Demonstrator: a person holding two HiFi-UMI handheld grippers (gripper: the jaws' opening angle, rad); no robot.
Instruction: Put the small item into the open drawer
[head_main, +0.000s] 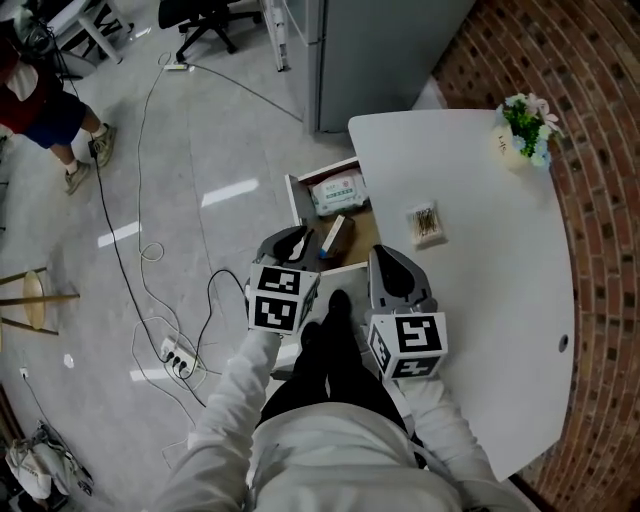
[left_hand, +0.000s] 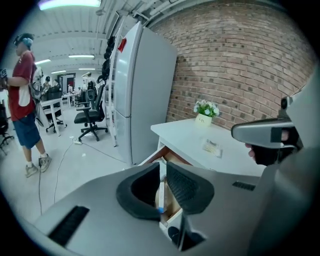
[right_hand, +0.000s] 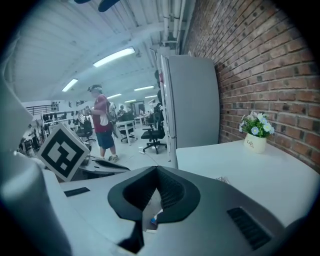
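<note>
The open drawer (head_main: 295, 200) juts out from under the white table (head_main: 480, 300). In it lie a white packet (head_main: 337, 192) and a small brown box with a blue end (head_main: 335, 235). My left gripper (head_main: 297, 243) hovers above the drawer's front left corner. Its jaws stand a narrow slit apart with nothing between them (left_hand: 161, 162). Through that slit the box (left_hand: 161, 197) shows below. My right gripper (head_main: 383, 255) hangs over the table edge beside the drawer front. Its fingertips meet and hold nothing (right_hand: 157, 169).
A small clear pack (head_main: 426, 223) and a flower pot (head_main: 526, 130) sit on the table. A grey fridge (head_main: 380, 50) stands behind the drawer. Cables and a power strip (head_main: 178, 358) lie on the floor at left, where a person (head_main: 40, 100) stands far off.
</note>
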